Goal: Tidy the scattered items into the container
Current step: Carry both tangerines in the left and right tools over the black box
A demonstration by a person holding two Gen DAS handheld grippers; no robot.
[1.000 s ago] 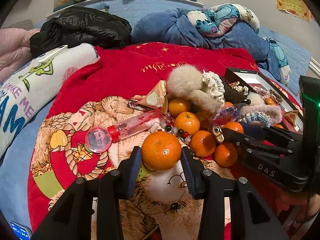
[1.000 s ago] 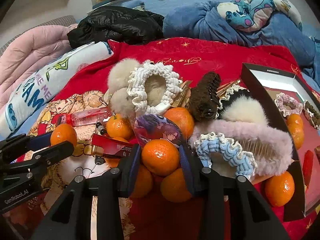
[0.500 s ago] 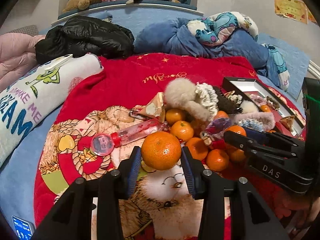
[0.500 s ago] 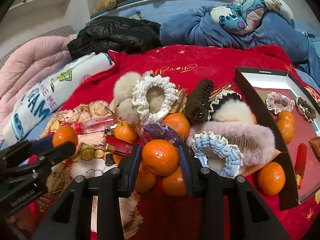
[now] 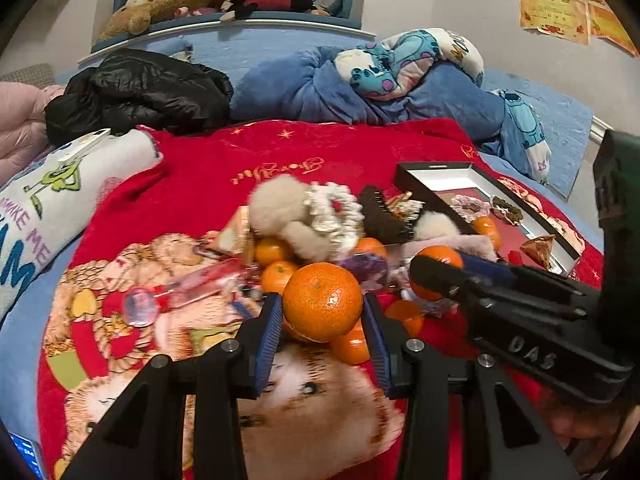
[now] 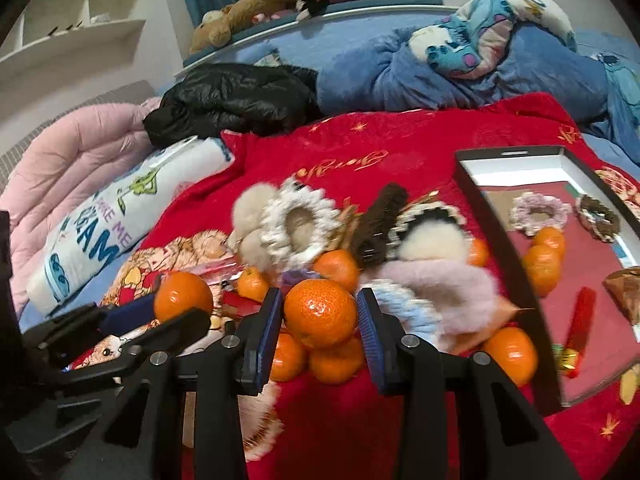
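My left gripper [image 5: 322, 312] is shut on an orange tangerine [image 5: 322, 300], held above the red blanket. My right gripper [image 6: 318, 316] is shut on a second tangerine [image 6: 319, 312], lifted over the pile. In the left wrist view the right gripper [image 5: 430, 274] shows at the right with its tangerine [image 5: 438, 258]. In the right wrist view the left gripper [image 6: 176, 320] shows at the left with its tangerine [image 6: 182, 296]. More tangerines [image 6: 336, 266], fluffy scrunchies [image 6: 296, 224] and a brown hair claw [image 6: 378, 220] lie heaped. The black box [image 6: 496, 236] at the right holds scrunchies and tangerines [image 6: 542, 266].
A clear pink bottle [image 5: 192, 286] lies left of the pile. A white printed pillow [image 5: 44, 200], a black jacket [image 5: 140, 92] and a blue bedding heap [image 5: 360, 92] ring the blanket. Pink quilt [image 6: 68, 160] at the far left. A red stick [image 6: 580, 328] lies in the box.
Both grippers have risen with their tangerines and drawn back from the pile, which now sits lower and smaller in both views. The grips are unchanged.
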